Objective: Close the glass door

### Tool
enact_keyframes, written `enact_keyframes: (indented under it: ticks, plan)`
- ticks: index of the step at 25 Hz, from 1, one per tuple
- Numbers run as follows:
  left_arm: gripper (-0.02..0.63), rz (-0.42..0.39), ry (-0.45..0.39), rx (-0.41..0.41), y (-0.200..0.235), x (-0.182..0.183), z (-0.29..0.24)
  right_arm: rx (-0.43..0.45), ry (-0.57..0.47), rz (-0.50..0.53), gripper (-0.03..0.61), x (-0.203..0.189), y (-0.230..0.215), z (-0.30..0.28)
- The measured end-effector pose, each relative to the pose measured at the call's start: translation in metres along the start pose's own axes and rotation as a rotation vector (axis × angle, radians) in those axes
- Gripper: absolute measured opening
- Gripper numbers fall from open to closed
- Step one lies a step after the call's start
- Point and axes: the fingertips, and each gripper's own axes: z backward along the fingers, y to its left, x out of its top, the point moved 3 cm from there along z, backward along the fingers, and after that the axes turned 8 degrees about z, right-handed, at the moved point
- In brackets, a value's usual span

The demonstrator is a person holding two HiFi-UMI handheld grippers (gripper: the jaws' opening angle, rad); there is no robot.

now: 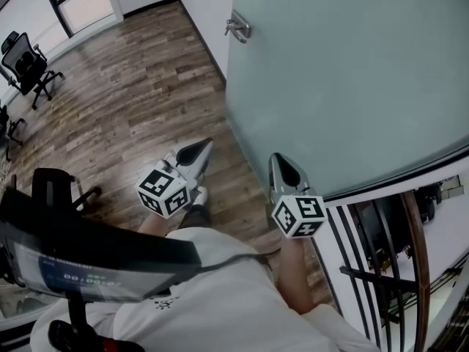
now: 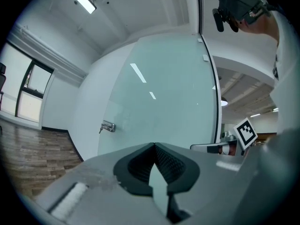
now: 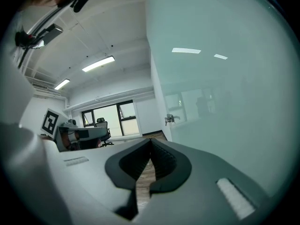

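Note:
The frosted glass door (image 1: 352, 79) fills the upper right of the head view, with a metal lever handle (image 1: 237, 28) at its far edge. My right gripper (image 1: 279, 161) is shut and empty, its tip close against the door's lower glass; I cannot tell whether it touches. My left gripper (image 1: 200, 147) is also shut and empty, over the wood floor left of the door. In the left gripper view, the left gripper (image 2: 153, 145) points at the glass door (image 2: 164, 102) and handle (image 2: 108, 126). In the right gripper view, the right gripper (image 3: 150, 140) runs alongside the door (image 3: 225, 93), with the handle (image 3: 171, 119) ahead.
A wooden floor (image 1: 124, 101) stretches to a white wall (image 1: 198, 6). A black office chair (image 1: 28, 66) stands at far left, and another dark chair (image 1: 55, 189) is nearer me. A black stair railing (image 1: 396, 270) runs at lower right behind the door.

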Motion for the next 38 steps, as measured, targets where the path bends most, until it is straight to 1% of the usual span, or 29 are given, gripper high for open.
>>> enact_keyframes:
  ticks: [7, 14, 20, 24, 30, 34, 38]
  plan:
    - [0.002, 0.021, 0.015, -0.016, 0.06, 0.022, -0.042, -0.008, 0.042, 0.01, 0.009, 0.013, -0.014, -0.069]
    - [0.002, 0.037, 0.04, -0.051, 0.136, 0.054, -0.086, -0.042, 0.053, 0.008, 0.009, 0.036, -0.023, -0.154]
    - [0.002, 0.056, 0.045, -0.068, 0.206, 0.079, -0.112, -0.052, 0.076, 0.024, 0.009, 0.049, -0.019, -0.231]
    - [0.002, 0.072, 0.053, -0.077, 0.243, 0.087, -0.126, -0.058, 0.085, 0.035, 0.009, 0.057, -0.02, -0.273]
    - [0.002, 0.079, 0.064, -0.09, 0.276, 0.084, -0.152, -0.071, 0.099, 0.041, 0.009, 0.052, -0.032, -0.313]
    - [0.002, 0.087, 0.063, -0.096, 0.283, 0.082, -0.156, -0.076, 0.116, 0.046, 0.009, 0.048, -0.036, -0.323]
    - [0.002, 0.099, 0.056, -0.092, 0.293, 0.088, -0.156, -0.072, 0.125, 0.061, 0.009, 0.054, -0.037, -0.337]
